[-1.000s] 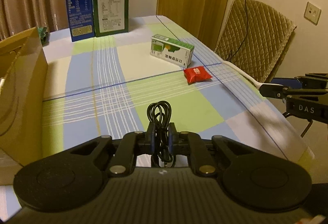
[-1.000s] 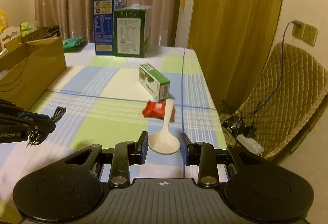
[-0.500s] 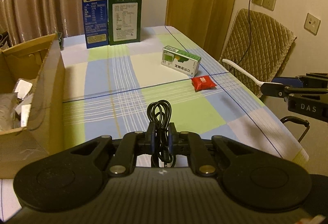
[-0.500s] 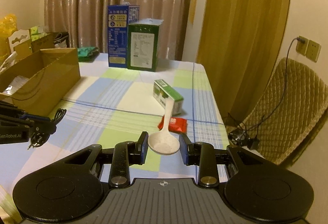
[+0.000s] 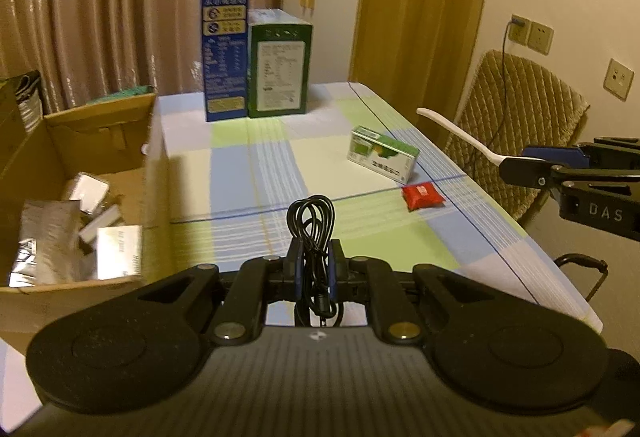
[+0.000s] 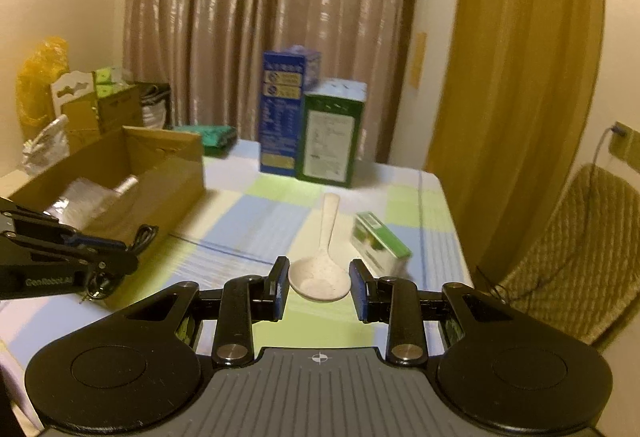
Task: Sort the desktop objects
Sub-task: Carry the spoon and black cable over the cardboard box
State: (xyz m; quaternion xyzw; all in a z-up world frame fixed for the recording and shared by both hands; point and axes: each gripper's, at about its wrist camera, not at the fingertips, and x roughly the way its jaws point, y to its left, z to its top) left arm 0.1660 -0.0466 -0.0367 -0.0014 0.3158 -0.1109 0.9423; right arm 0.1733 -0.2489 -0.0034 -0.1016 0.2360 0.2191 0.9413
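Nearest in the left wrist view, a coiled black cable (image 5: pixel 313 237) is pinched between the pads of the left gripper (image 5: pixel 313 266), clenched tight on the bundle so the loops are kept together and clear of the checked tablecloth (image 5: pixel 240 173). In the right wrist view, a white rice spoon (image 6: pixel 322 265) is grasped by its bowl in the right gripper (image 6: pixel 319 287), handle pointing away, bowl face up and lightly speckled. Both are held above the table, probably in transit to the open cardboard box (image 5: pixel 154 141) at the left, where silvery packets are already seen. Further out, a small green carton (image 5: pixel 383 154) and a red sachet (image 5: pixel 422 196) are left lying on the cloth, near each other, judged unsorted. At the far edge, a tall blue box (image 5: pixel 224 53) and a dark green box (image 5: pixel 279 69) are stood upright, touching.
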